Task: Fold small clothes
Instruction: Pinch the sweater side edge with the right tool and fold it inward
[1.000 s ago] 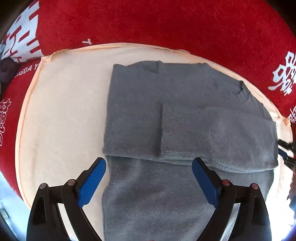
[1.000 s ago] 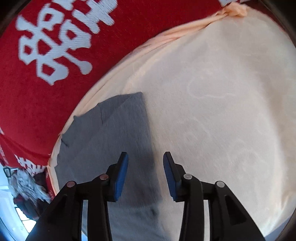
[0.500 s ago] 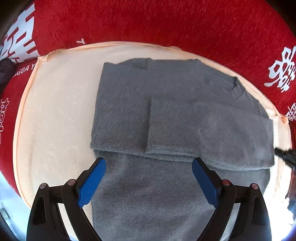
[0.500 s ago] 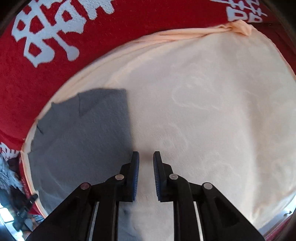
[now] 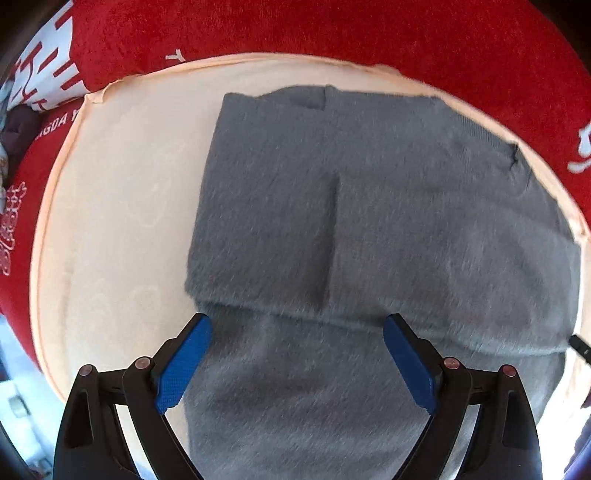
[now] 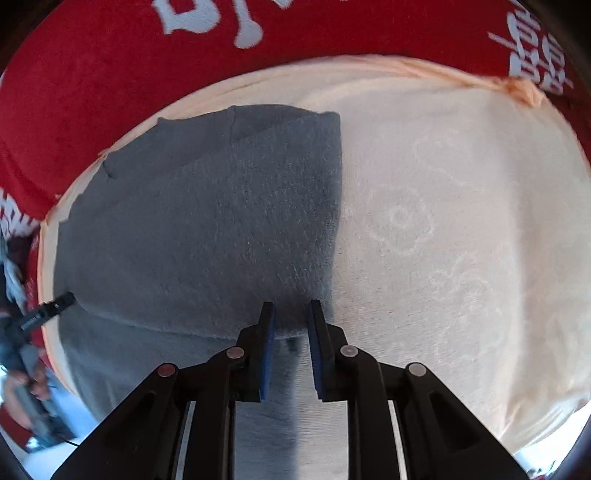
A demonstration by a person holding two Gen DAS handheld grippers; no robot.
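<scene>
A grey knitted sweater (image 5: 369,221) lies flat on a cream cloth (image 5: 122,221), its sleeves folded across the body. My left gripper (image 5: 297,354) is wide open just above the sweater's lower part, near the folded sleeve edge, holding nothing. In the right wrist view the sweater (image 6: 207,229) fills the left half. My right gripper (image 6: 290,332) hovers over the sweater's right edge with its jaws nearly closed, a narrow gap between the blue pads; I see no fabric pinched between them.
A red blanket with white characters (image 5: 332,29) surrounds the cream cloth on the far side and left; it also shows in the right wrist view (image 6: 92,74). Bare cream cloth (image 6: 461,240) lies to the right of the sweater. The left gripper's tip (image 6: 48,310) shows at the left edge.
My right gripper's jaws narrowed from open to nearly closed and it swung left over the sweater's right edge. The left gripper stayed open and shifted slightly over the sweater.
</scene>
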